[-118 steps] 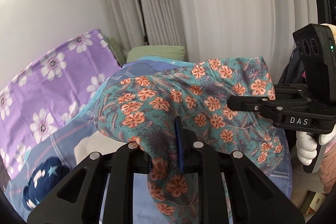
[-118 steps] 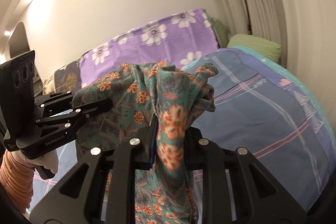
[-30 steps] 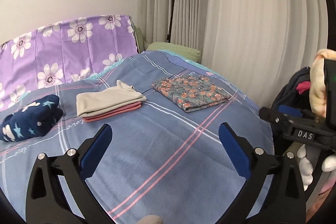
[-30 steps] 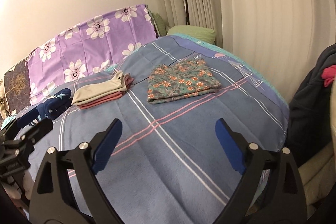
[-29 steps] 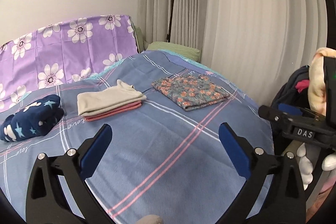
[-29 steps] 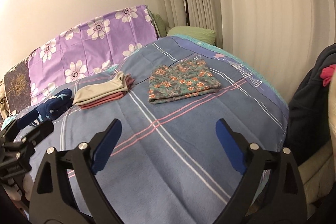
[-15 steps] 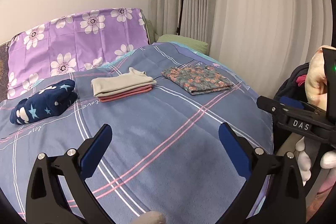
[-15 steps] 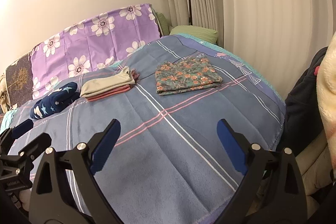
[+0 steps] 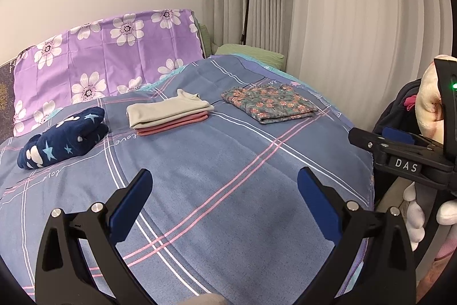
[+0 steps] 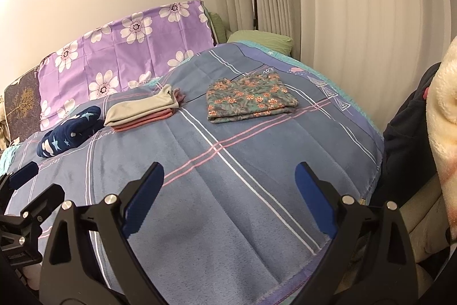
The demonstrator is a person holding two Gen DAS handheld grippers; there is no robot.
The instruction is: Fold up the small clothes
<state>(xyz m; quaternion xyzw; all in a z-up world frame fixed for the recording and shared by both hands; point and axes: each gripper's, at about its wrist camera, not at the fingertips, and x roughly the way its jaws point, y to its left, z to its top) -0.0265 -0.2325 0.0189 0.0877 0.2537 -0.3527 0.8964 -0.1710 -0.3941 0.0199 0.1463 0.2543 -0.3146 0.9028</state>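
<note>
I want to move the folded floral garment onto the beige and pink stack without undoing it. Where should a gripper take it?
Grip the floral garment at its near edge, coming in low from the foot of the bed. The stacked layers show along that edge, so one pinch there probably catches them all together. Both grippers are open and empty.

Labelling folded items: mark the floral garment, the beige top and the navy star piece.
floral garment (image 9: 270, 104), left wrist view, centre of its top face.
beige top (image 9: 167, 110), left wrist view, middle of the upper layer.
navy star piece (image 10: 70, 132), right wrist view, middle of the bundle.
</note>
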